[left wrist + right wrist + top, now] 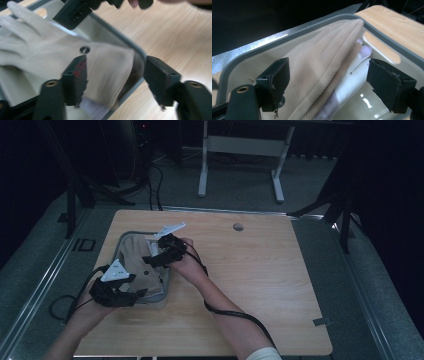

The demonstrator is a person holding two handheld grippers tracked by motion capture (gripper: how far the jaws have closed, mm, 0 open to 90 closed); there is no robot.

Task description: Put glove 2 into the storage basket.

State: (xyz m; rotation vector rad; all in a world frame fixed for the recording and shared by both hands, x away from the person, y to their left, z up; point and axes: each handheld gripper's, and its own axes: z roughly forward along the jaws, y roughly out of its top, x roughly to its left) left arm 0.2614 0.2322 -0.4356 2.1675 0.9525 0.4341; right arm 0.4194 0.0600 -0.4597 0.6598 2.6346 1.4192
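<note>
Item: beige glove [134, 254] in grey tray [119, 241], table's left side, long axis fingers-far. Right gripper [154, 259] over its middle, left gripper [141, 293] at cuff; both jaws wide, empty.

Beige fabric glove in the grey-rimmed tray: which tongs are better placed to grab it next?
Probably the left tongs: open, straddling the cuff end of the beige fabric glove at the grey-rimmed tray edge. Right tongs, also open, face its bulkier finger fold.
</note>
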